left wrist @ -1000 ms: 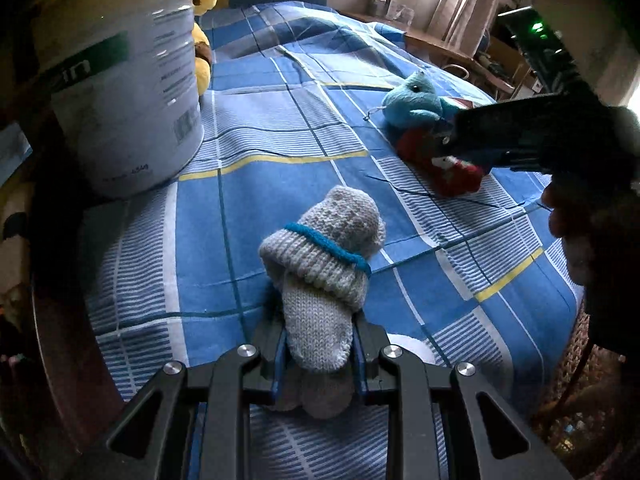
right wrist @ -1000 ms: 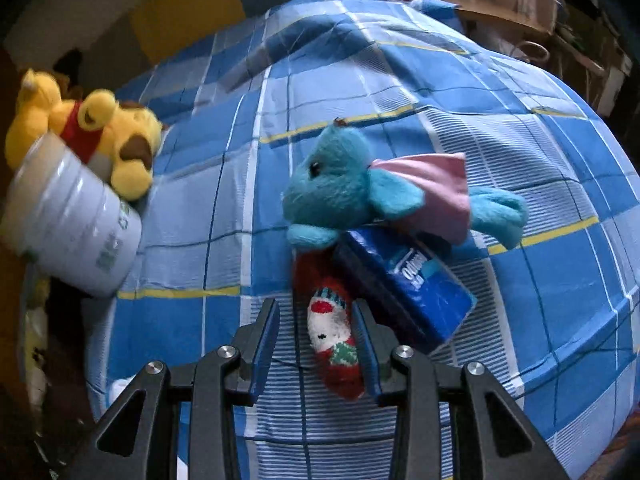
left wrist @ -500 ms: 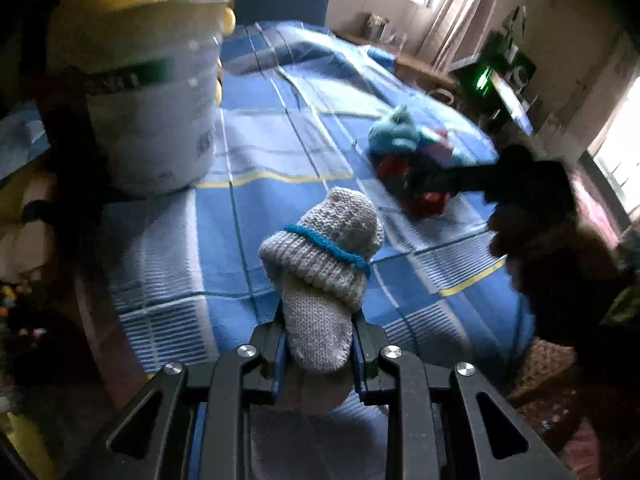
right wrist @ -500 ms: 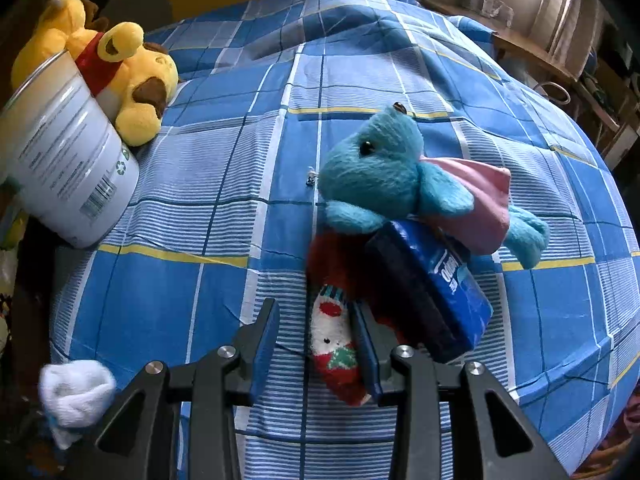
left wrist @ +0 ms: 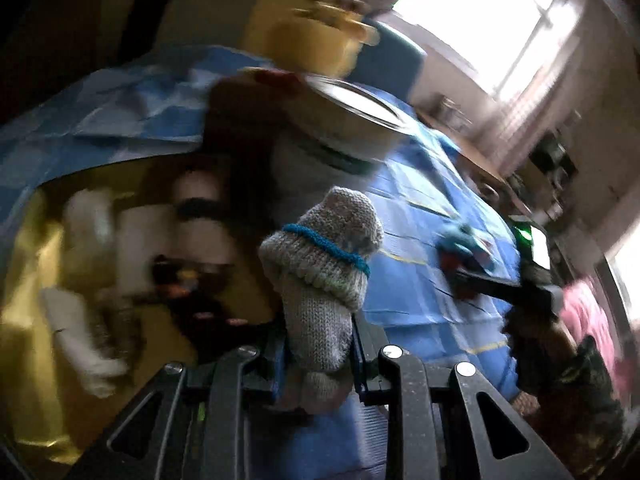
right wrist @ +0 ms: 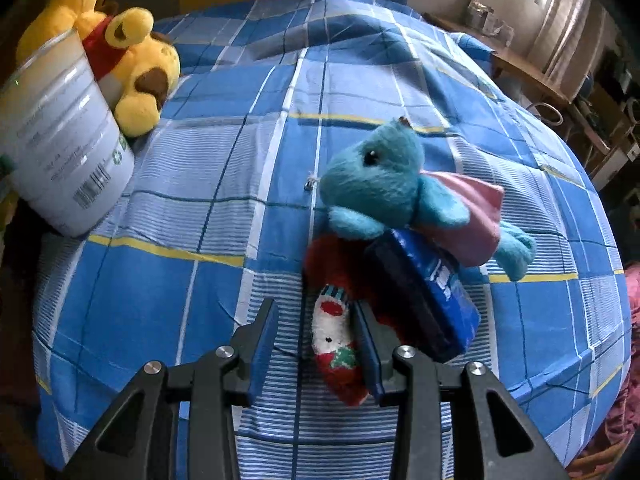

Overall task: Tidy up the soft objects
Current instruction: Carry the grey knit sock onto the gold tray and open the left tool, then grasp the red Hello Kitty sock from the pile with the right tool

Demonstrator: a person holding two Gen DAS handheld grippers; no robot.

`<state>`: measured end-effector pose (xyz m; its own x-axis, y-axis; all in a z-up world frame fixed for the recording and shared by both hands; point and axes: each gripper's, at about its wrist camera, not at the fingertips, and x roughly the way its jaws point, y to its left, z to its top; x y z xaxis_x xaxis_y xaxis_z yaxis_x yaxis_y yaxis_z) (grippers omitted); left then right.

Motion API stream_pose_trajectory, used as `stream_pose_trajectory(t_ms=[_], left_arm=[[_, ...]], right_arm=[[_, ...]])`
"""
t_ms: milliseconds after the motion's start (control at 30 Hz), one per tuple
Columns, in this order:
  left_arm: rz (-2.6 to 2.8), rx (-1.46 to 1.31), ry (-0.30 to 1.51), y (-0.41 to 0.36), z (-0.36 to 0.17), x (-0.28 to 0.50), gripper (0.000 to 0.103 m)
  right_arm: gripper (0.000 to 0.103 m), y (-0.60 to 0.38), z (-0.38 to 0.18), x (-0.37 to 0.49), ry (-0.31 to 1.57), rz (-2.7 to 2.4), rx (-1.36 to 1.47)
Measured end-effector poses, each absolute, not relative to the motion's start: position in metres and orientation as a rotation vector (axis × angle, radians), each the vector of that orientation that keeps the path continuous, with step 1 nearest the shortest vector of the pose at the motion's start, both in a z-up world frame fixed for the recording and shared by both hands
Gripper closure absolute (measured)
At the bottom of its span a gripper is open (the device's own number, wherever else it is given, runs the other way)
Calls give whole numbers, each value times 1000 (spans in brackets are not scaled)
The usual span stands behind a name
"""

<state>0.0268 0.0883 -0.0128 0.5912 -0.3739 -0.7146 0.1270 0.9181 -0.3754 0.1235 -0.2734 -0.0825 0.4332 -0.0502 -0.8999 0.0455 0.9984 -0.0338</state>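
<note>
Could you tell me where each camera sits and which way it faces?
Left wrist: on the left gripper, raised, facing the white tin; clamps a grey knit sock; the right gripper shows.
Right wrist: on the right gripper, looking down at the bed; straddles a red Christmas sock.
Shared: tin, bed, teal plush.

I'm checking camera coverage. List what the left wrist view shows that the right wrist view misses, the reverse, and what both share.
Only the left wrist view: the left gripper shut on a grey knitted sock.
Only the right wrist view: the open right gripper around a red Christmas sock, a dark blue pack, a yellow bear.
Both: the white tub, the teal plush, the blue checked sheet.
</note>
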Motion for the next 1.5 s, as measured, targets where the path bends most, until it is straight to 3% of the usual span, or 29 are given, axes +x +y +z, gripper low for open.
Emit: stream_pose_trajectory(t_ms=[267,433,700,933,1433,1500], left_arm=[[-120,-352,977,148,-54,24,76],[-89,-376,1019,154,-69,23,52],[-64,-355,913,161,-42,16,40],[-75,-364,872,163,-26,14,40],[-150,-257,882,127,-24,10,39],[-154,-244,883,124,-24,9,39]], right_arm=[[65,-278,-81,125,1123,-81,6],[65,-283,-80,125,1123,-75,43],[63,-319,-74,121,1100,-30,349],[61,-344,-68,115,1038,-21,544],[61,-275,-87,124,1127,-161,-118],[78,-277,-89,124,1132,-198,-148]])
